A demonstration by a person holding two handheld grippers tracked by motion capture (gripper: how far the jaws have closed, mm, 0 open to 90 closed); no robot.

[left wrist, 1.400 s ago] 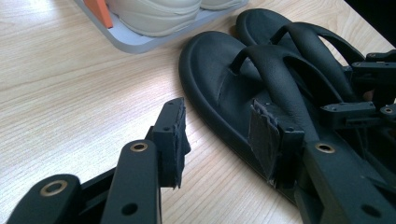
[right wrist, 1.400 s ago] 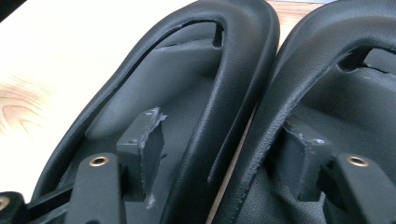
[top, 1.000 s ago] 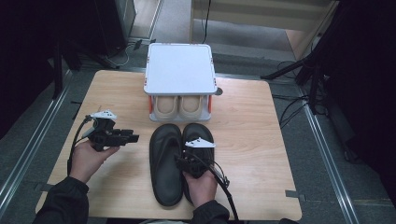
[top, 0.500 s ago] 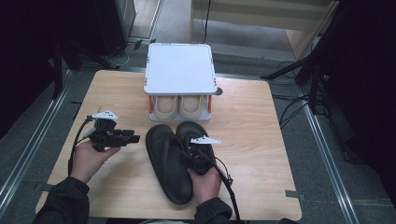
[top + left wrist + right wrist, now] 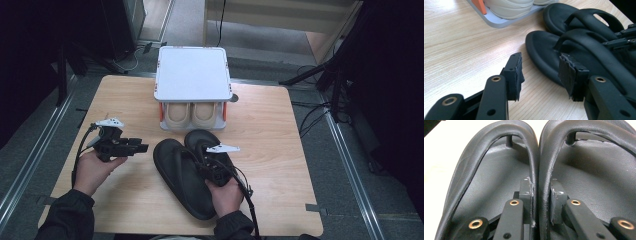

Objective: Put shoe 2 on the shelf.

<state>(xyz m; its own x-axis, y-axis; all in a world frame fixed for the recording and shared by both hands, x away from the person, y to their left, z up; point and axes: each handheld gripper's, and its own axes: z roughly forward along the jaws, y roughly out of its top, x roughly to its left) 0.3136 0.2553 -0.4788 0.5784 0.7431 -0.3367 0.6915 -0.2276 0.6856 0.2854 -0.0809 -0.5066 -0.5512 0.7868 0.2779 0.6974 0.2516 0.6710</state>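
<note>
Tongs, right (image 5: 206,161): pinching both inner straps of the black sandals (image 5: 192,172), lower centre; pair now angled leftward.
Tongs, left (image 5: 141,147): wide, empty, opening slightly.
Counter (image 5: 270,125): pale wood, unchanged.

A pair of black rubber thong sandals (image 5: 192,172) lies soles down on the wooden counter (image 5: 270,130), side by side and touching, toes slanted toward eleven o'clock, heels toward five. The inner straps (image 5: 537,157) of the two are pressed together. The sandals sit at six o'clock from the beige shoes under the white rack, toes just short of them.
</note>
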